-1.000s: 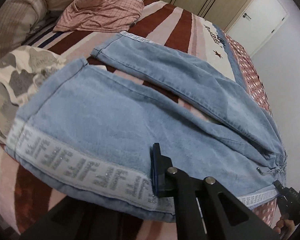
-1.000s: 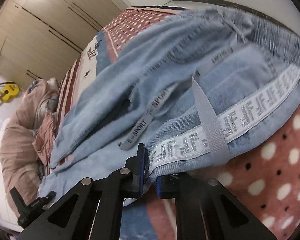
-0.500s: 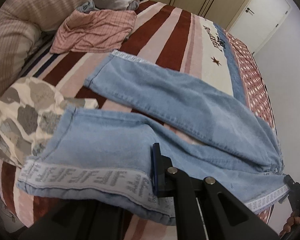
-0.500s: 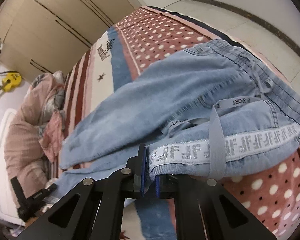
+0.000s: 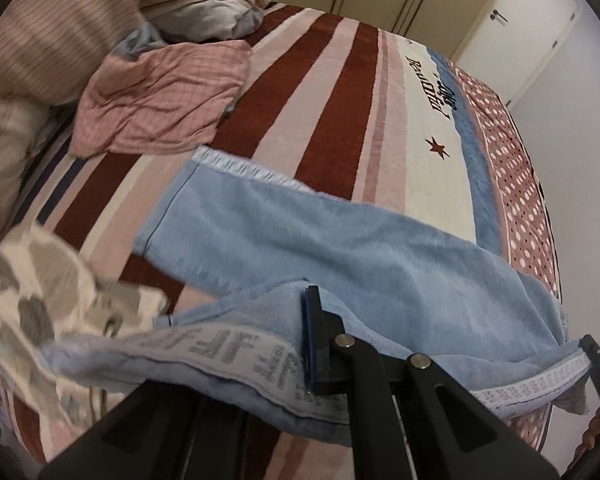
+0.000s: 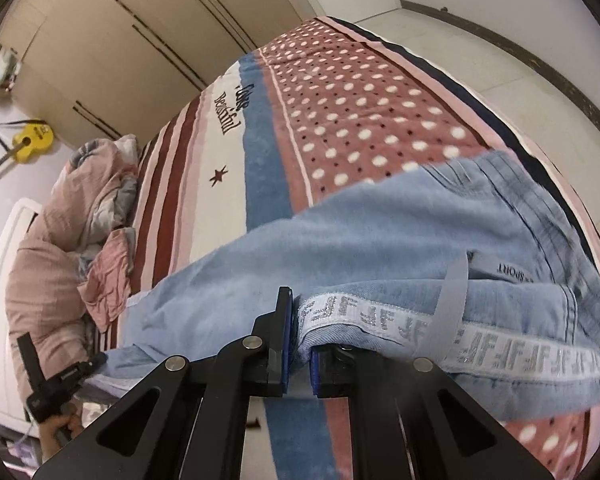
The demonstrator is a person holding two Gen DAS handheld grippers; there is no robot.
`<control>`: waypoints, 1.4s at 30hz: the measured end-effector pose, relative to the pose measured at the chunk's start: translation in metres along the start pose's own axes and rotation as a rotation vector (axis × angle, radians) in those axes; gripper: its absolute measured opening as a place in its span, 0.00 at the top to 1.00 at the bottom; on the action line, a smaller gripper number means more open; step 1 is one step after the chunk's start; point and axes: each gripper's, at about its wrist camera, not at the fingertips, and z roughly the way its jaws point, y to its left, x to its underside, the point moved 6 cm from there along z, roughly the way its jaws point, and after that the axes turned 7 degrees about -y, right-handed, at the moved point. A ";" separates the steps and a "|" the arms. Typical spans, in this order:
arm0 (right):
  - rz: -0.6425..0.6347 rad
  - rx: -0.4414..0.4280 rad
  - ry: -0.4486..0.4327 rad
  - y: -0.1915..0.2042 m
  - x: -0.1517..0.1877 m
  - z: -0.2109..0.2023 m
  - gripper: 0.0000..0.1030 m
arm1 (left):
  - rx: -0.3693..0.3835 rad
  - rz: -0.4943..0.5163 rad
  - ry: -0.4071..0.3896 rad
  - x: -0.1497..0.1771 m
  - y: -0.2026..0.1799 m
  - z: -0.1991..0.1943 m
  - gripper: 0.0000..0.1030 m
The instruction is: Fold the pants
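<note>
My left tongs (image 5: 306,344) are clamped on the pants (image 5: 340,248) at the lettered side stripe (image 5: 236,352) of the near leg. My right tongs (image 6: 298,344) are clamped on the same stripe near the waistband (image 6: 540,216). The pants lie across the bed (image 5: 340,92), near leg lifted above the far leg. A pink checked garment (image 5: 160,100) lies beyond the pants' hem.
</note>
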 end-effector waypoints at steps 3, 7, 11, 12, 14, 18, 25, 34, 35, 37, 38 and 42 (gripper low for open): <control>-0.009 0.016 0.013 0.001 -0.014 0.017 0.98 | 0.006 0.014 0.022 -0.015 -0.007 0.015 0.96; 0.005 0.031 0.052 -0.004 -0.026 0.041 0.98 | 0.008 0.036 0.052 -0.033 -0.014 0.039 0.96; -0.001 0.057 0.081 -0.006 -0.033 0.062 0.98 | 0.009 0.050 0.075 -0.043 -0.017 0.059 0.94; -0.002 0.063 0.086 -0.007 -0.036 0.069 0.98 | 0.010 0.053 0.078 -0.045 -0.017 0.064 0.94; -0.012 0.071 0.093 -0.006 -0.041 0.080 0.98 | 0.009 0.056 0.088 -0.049 -0.017 0.075 0.94; -0.039 0.084 0.108 -0.004 -0.049 0.098 0.98 | 0.004 0.049 0.114 -0.052 -0.016 0.093 0.94; -0.054 0.127 0.205 -0.011 -0.045 0.134 0.92 | -0.043 0.036 0.129 -0.054 0.000 0.113 0.58; -0.086 0.099 0.166 -0.005 -0.057 0.136 0.72 | -0.091 0.007 0.015 -0.084 0.029 0.098 0.36; -0.094 0.100 0.159 -0.004 -0.060 0.135 0.71 | -0.099 0.013 0.001 -0.089 0.030 0.095 0.34; -0.102 0.101 0.147 -0.002 -0.063 0.133 0.70 | -0.110 0.025 -0.020 -0.097 0.032 0.091 0.33; -0.102 0.101 0.141 -0.001 -0.064 0.132 0.70 | -0.115 0.033 -0.028 -0.100 0.034 0.089 0.33; -0.111 0.102 0.098 0.005 -0.069 0.126 0.70 | -0.130 0.059 -0.014 -0.100 0.047 0.081 0.32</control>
